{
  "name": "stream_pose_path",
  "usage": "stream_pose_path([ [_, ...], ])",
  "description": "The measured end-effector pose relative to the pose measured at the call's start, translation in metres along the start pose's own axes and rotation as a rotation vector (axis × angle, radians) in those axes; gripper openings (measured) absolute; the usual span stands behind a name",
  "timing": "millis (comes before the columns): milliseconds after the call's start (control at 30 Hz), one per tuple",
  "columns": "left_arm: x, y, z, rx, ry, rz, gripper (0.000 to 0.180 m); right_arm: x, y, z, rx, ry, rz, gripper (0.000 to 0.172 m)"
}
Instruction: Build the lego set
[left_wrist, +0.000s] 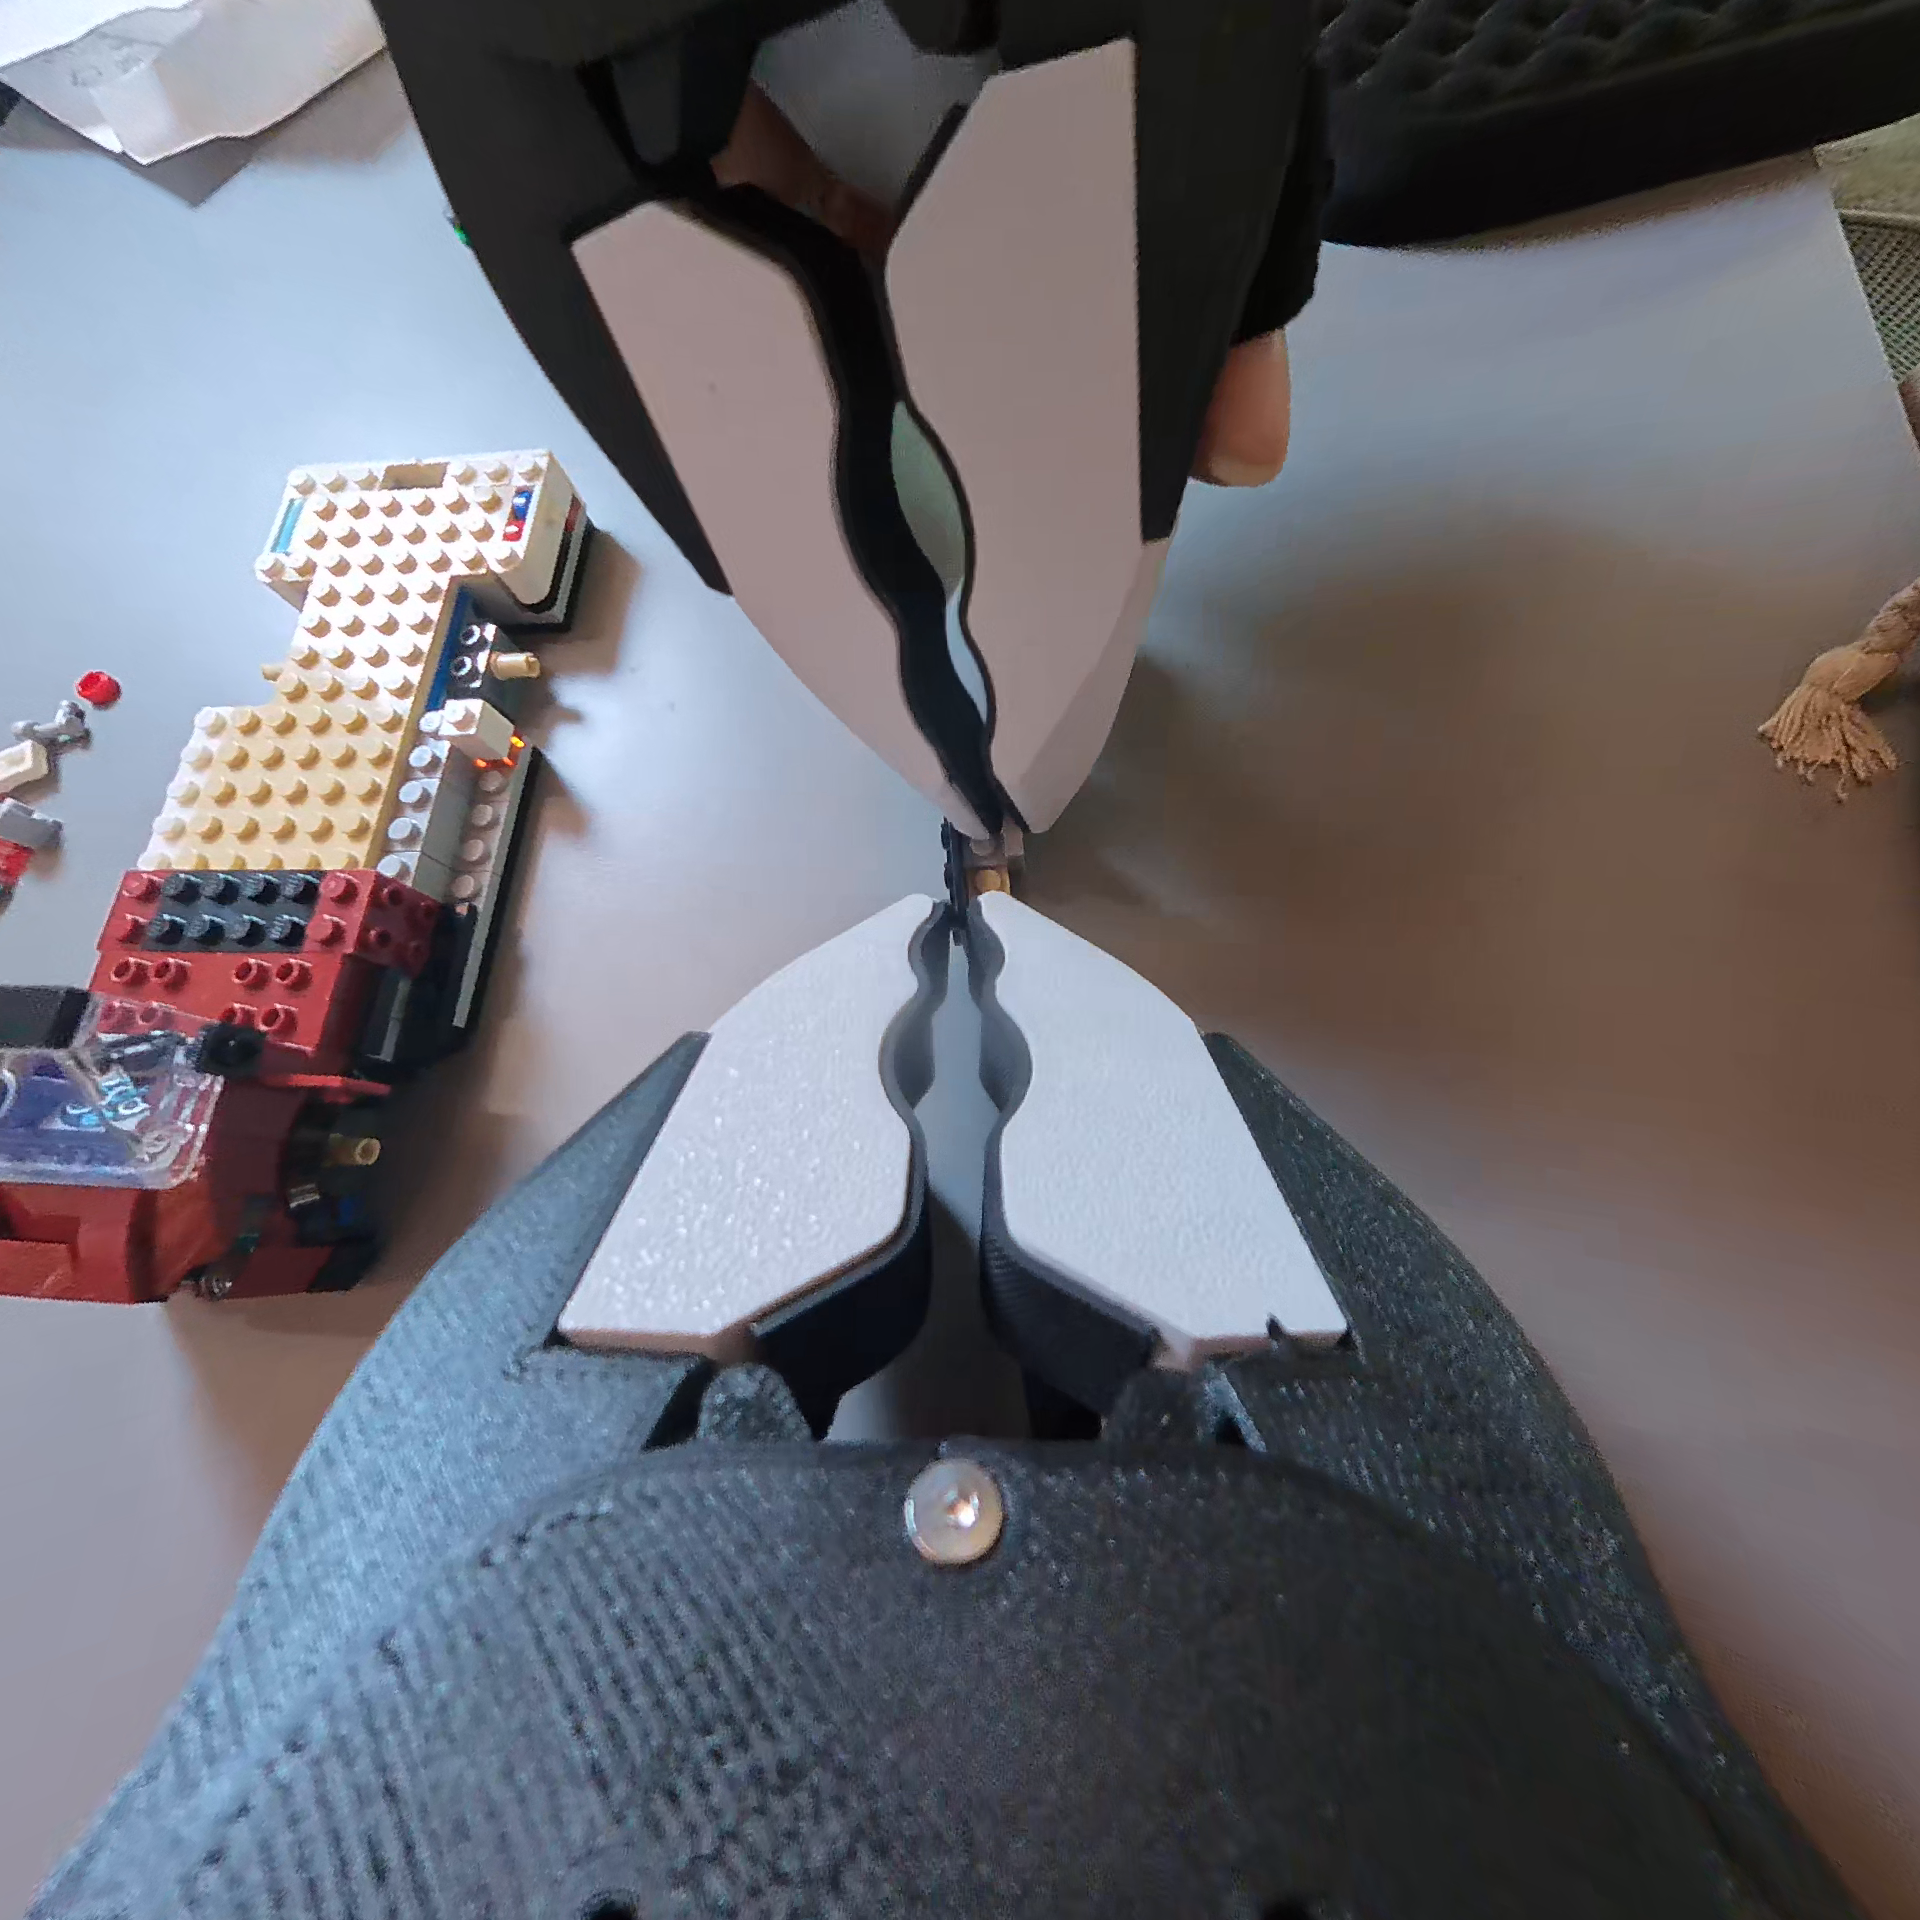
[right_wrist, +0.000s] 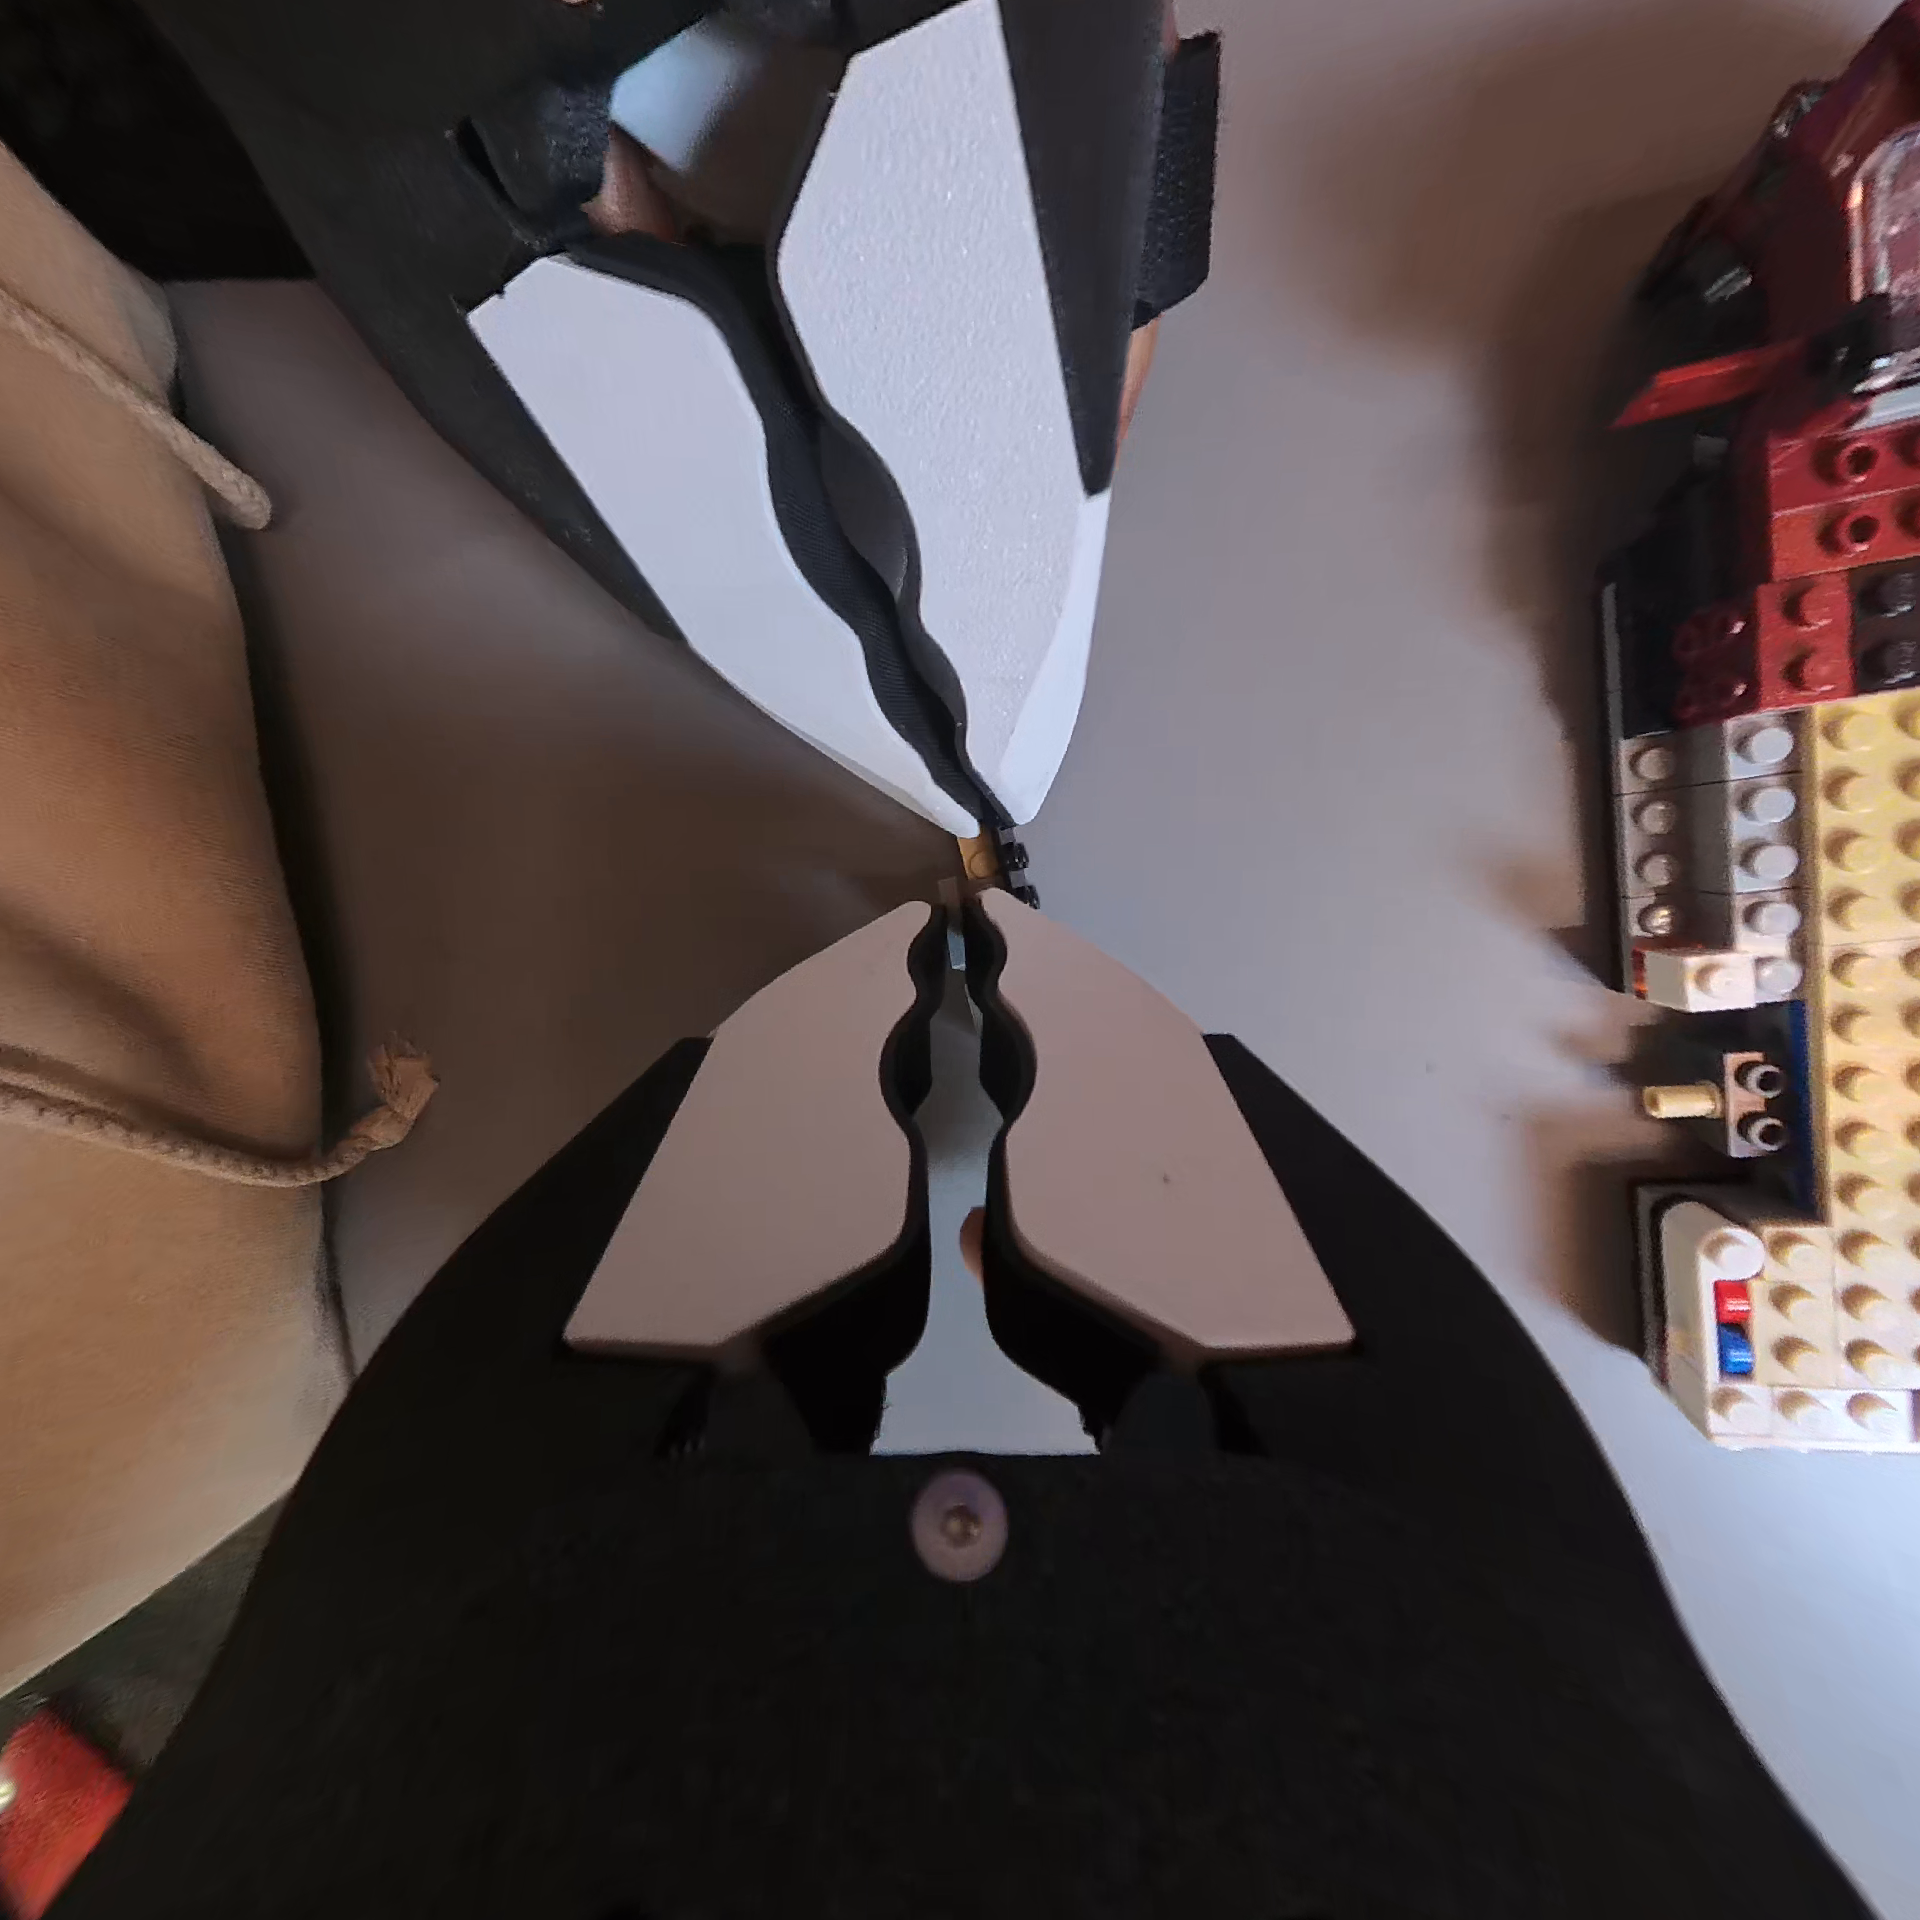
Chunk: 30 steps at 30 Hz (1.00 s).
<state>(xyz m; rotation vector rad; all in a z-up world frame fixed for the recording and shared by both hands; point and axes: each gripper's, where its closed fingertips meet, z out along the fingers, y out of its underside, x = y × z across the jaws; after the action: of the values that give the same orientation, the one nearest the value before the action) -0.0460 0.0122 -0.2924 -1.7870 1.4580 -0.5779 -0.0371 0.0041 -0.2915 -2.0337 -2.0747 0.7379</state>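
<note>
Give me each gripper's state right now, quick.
Left gripper: closed on a thin black plate.
Right gripper: closed on a small grey piece joined to the tan piece.

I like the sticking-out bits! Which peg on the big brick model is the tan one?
The tan peg pokes sideways from the brick model's white-and-tan part; the other side studs are grey.

Where the left tongs (left_wrist: 961, 914) and right tongs (right_wrist: 956, 914) meet tip to tip, the little cluster of black and tan brick pieces (left_wrist: 977, 868) is too small to tell apart, its ends hidden between the fingertips. The brick model (left_wrist: 312, 883) is cut off by the left wrist view's left border, its clear-topped end blurred. A frayed cord (left_wrist: 1839, 717) runs off the right border.
</note>
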Motion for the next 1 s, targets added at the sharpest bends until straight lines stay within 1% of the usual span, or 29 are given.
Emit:
stream_pose_path([
  [33,0.000,0.000,0.000,-0.003,-0.002,-0.011,0.003,0.000,0.000,-0.001,0.012,0.007,-0.014,0.004],
  [100,0.000,-0.001,0.001,-0.007,-0.005,-0.021,0.003,-0.003,-0.002,-0.006,0.042,0.025,-0.036,0.013],
  [167,0.001,-0.001,0.001,-0.010,-0.005,-0.026,0.003,-0.005,-0.003,-0.012,0.063,0.083,-0.091,0.017],
  [300,0.001,-0.001,0.001,-0.009,-0.001,-0.032,0.003,-0.005,0.003,-0.015,0.041,0.228,-0.166,0.017],
  [433,0.001,-0.001,0.001,-0.007,-0.002,-0.032,0.003,-0.012,0.006,-0.010,0.008,0.303,-0.248,0.014],
  [533,0.002,-0.001,0.001,-0.006,-0.003,-0.026,0.003,-0.018,0.012,-0.005,-0.031,0.325,-0.296,0.012],
  [633,0.002,-0.001,0.001,-0.004,-0.003,-0.019,0.003,-0.020,0.012,0.000,-0.029,0.331,-0.295,0.009],
  [767,0.004,-0.001,0.001,-0.003,0.004,-0.021,0.003,-0.013,0.010,0.000,-0.024,0.362,-0.305,0.010],
  [900,0.004,-0.001,0.000,-0.003,0.010,-0.020,0.004,-0.009,0.012,0.001,-0.045,0.368,-0.310,0.010],
  [1000,0.005,-0.001,0.000,-0.004,0.012,-0.015,0.004,-0.008,0.010,0.002,-0.041,0.337,-0.299,0.006],
])
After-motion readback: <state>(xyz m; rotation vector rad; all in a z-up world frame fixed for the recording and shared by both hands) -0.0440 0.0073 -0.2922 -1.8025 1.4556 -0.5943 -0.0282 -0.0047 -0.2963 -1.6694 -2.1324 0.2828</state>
